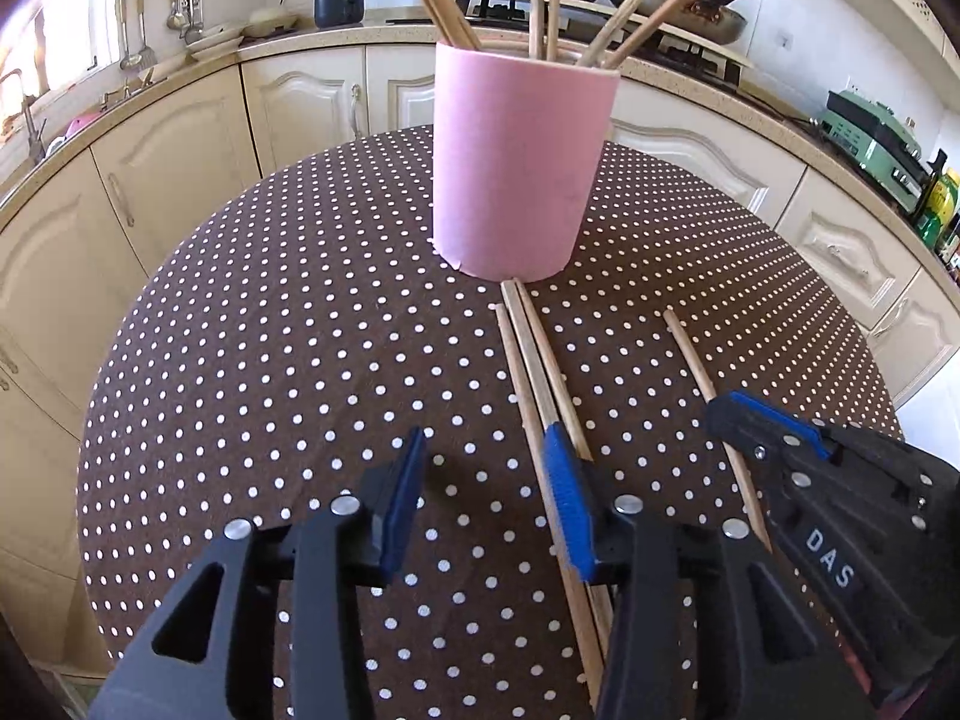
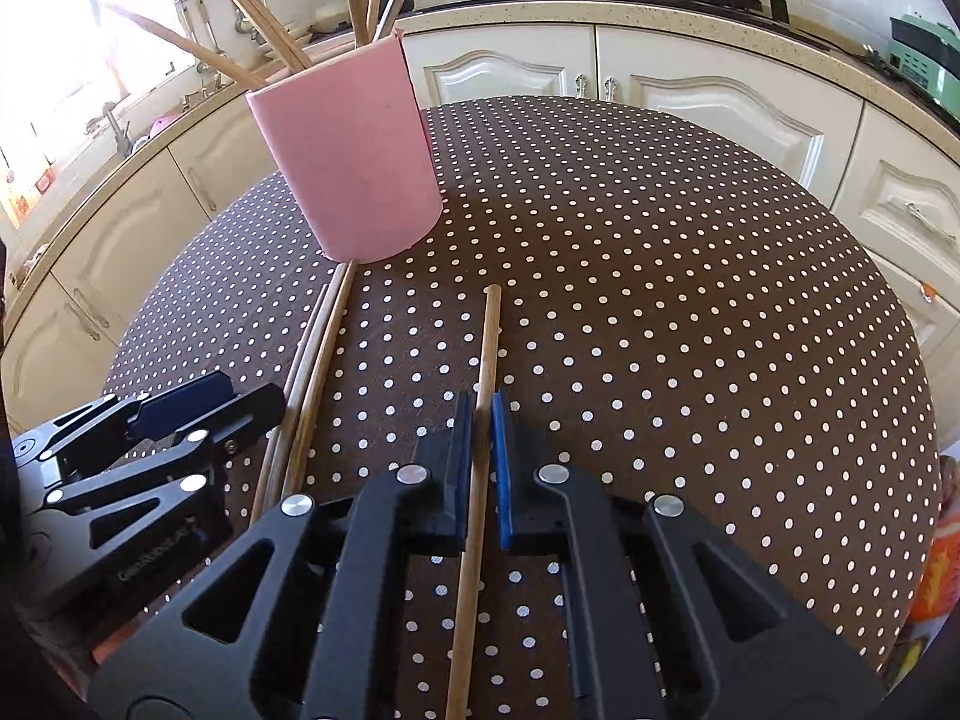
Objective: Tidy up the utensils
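The right hand-held gripper (image 2: 480, 420) is clamped on a single wooden chopstick (image 2: 487, 348) lying on the polka-dot table (image 2: 660, 300). The left hand-held gripper (image 1: 486, 468) stands partly open, empty, beside three chopsticks (image 1: 528, 354) whose far ends reach the pink holder (image 1: 516, 168) ahead. Bare cloth spreads rightward to the table's edge.

Upright chopsticks (image 1: 543, 6) in the pink cup (image 1: 516, 168) cut off at top edge.

pink cup (image 1: 516, 180) upright | three chopsticks (image 1: 534, 372) beside left gripper (image 1: 489, 504)
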`<control>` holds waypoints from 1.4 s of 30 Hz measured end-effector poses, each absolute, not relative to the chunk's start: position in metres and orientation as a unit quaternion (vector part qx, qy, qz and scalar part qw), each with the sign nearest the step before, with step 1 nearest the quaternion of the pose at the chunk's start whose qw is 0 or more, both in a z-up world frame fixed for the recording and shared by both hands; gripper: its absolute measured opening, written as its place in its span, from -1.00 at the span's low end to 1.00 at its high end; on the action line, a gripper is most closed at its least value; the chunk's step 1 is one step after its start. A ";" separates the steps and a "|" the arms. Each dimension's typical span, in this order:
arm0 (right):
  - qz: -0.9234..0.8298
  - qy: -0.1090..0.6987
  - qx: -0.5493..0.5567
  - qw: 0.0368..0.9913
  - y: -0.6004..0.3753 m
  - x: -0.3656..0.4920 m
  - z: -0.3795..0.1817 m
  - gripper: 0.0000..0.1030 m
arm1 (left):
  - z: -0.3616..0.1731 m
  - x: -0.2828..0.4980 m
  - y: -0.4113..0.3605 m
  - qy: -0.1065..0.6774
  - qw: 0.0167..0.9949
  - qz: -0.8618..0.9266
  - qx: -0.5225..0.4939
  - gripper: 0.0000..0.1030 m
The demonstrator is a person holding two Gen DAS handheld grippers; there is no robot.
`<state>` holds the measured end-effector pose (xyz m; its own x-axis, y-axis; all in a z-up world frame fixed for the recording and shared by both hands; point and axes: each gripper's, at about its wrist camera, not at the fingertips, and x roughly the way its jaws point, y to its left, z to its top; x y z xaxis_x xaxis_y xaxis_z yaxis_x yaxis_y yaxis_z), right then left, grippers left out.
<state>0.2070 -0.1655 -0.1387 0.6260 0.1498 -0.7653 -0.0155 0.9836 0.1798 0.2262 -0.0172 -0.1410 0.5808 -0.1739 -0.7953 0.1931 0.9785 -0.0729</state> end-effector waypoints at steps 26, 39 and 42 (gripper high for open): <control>0.063 0.420 0.105 0.899 -0.167 0.181 -0.133 -0.87 | -0.140 0.240 0.020 0.459 0.888 -0.007 -0.024 -0.87; 0.062 0.365 0.129 0.920 -0.185 0.168 -0.094 -0.88 | -0.104 0.224 0.024 0.388 0.921 -0.024 -0.016 -0.87; 0.062 0.346 0.132 0.927 -0.189 0.164 -0.083 -0.88 | -0.093 0.218 0.023 0.365 0.930 -0.026 -0.018 -0.88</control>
